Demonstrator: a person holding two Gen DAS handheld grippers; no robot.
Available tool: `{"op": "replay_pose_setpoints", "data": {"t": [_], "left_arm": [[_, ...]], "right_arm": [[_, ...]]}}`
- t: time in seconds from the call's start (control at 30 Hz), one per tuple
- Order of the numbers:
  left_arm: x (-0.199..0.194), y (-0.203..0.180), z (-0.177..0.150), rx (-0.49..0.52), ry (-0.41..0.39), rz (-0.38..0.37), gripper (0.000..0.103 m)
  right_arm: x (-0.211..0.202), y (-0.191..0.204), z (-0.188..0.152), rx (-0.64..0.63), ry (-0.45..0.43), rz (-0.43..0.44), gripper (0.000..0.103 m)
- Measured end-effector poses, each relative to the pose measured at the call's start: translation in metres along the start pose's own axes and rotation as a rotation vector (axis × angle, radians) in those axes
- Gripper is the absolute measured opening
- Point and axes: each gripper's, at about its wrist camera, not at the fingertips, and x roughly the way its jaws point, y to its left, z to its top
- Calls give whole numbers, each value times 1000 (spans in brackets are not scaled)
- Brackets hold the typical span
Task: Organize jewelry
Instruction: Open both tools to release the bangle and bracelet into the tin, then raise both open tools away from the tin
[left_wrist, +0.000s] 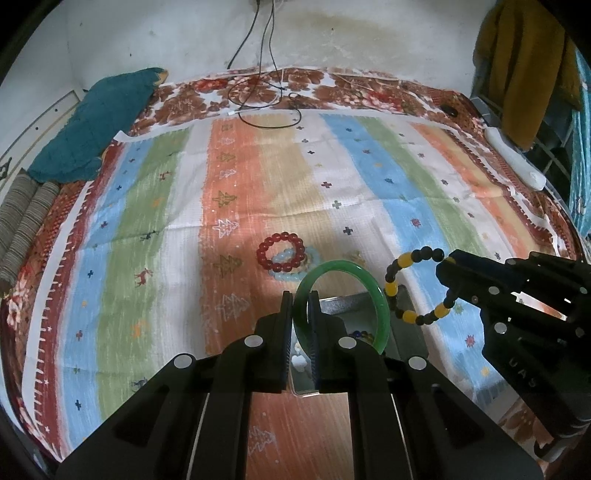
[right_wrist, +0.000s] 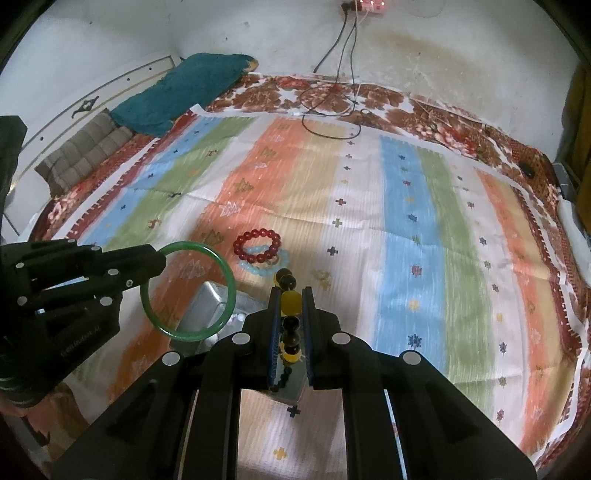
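My left gripper (left_wrist: 300, 295) is shut on a green bangle (left_wrist: 380, 295), which hangs above a silver metal tray (left_wrist: 410, 332). In the right wrist view the same green bangle (right_wrist: 229, 280) stands over the tray (right_wrist: 207, 299) with the left gripper (right_wrist: 160, 258) clamped on its rim. My right gripper (right_wrist: 290, 295) is shut on a black and yellow bead bracelet (right_wrist: 290, 301); from the left wrist view that bracelet (left_wrist: 391, 286) dangles from the right gripper (left_wrist: 443, 264). A red bead bracelet (left_wrist: 282, 251) lies on a pale blue bead bracelet (left_wrist: 291, 275) on the cloth beyond the tray.
A striped cloth (left_wrist: 258, 177) covers the bed. Black cables (left_wrist: 266, 96) trail from the wall onto its far edge. A teal blanket (left_wrist: 96, 122) and a striped cushion (left_wrist: 22, 221) lie at the left. A white object (left_wrist: 517, 162) rests at the right edge.
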Motion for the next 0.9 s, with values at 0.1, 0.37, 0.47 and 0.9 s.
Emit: {"op": "replay_pose_setpoints", "data": {"t": [0.1, 0.37, 0.47, 0.9], "left_arm": [[-1, -2, -2, 3, 1, 3, 8], [-2, -4, -7, 13, 8, 4, 8], [4, -6, -9, 25, 41, -13, 8], [10, 11, -3, -38, 60, 35, 32]], "right_arm": [[-2, 1, -2, 2, -1, 4, 12], [-4, 3, -7, 6, 6, 31, 12], [-2, 1, -7, 15, 14, 29, 12], [12, -15, -5, 66, 74, -18, 33]]}}
